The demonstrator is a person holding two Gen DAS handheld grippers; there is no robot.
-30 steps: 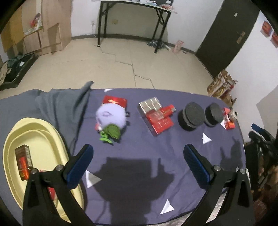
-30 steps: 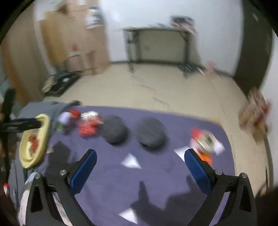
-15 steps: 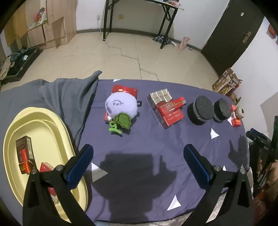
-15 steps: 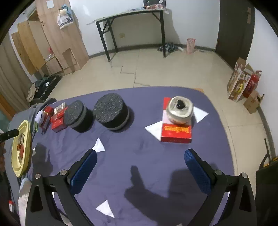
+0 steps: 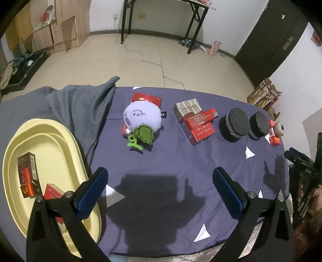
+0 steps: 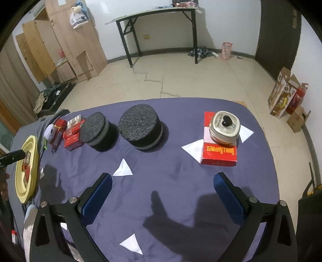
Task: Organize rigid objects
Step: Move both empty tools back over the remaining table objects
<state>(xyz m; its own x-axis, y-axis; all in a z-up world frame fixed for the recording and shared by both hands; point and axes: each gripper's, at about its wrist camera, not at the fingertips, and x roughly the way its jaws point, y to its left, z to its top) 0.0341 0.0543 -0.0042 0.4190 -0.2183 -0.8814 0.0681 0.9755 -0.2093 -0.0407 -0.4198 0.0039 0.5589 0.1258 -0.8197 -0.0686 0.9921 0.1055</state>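
Note:
On a purple cloth lie a red box [image 6: 219, 150] with a silver tin [image 6: 224, 127] on top, two black foam cylinders [image 6: 140, 126] [image 6: 96, 129], and a pile of red and silver packs [image 5: 196, 124]. A lilac plush toy [image 5: 141, 118] rests on another red box [image 5: 146, 98]. The yellow tray [image 5: 66, 137] at the left holds a brown pack [image 5: 27, 170] and red packs [image 5: 52, 192]. My left gripper [image 5: 160, 188] hovers open over the near cloth, holding nothing. My right gripper [image 6: 162, 192] is open and empty, short of the red box.
A grey cloth [image 5: 76, 104] is bunched behind the tray. The table's rounded edge runs close on the right [image 6: 269, 153]. Beyond are a tiled floor, a black folding table [image 6: 157, 18] and cardboard boxes [image 6: 281, 96]. A person's hand [image 5: 310, 193] shows at the right edge.
The left wrist view rose and pulled back slightly, showing more of the tray. The right wrist view swung right, bringing the red box and tin near centre. Both grippers stayed open.

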